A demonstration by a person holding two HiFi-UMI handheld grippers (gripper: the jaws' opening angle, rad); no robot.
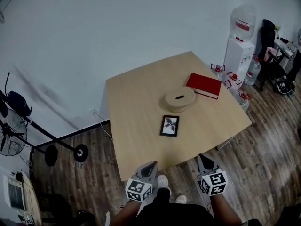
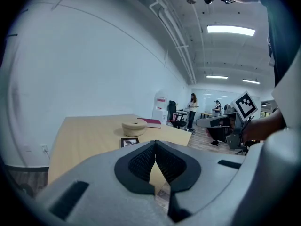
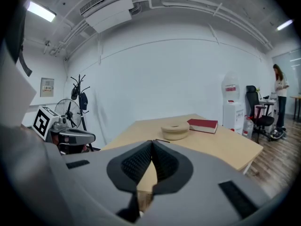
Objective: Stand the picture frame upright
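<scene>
Now | 1 picture frame (image 1: pixel 169 125) | 1 book (image 1: pixel 203 85) | 1 dish (image 1: pixel 179 99) | 2 tongs (image 1: pixel 151 165) (image 1: pixel 203 158), closed

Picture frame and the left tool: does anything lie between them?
Nothing. In the head view, only bare table separates the left tool from the picture frame, which lies flat.

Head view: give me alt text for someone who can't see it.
A small black picture frame lies flat on a light wooden table, with a round tan container and a red book beyond it. The left claw and right claw hover shut, short of the table's near edge.
</scene>
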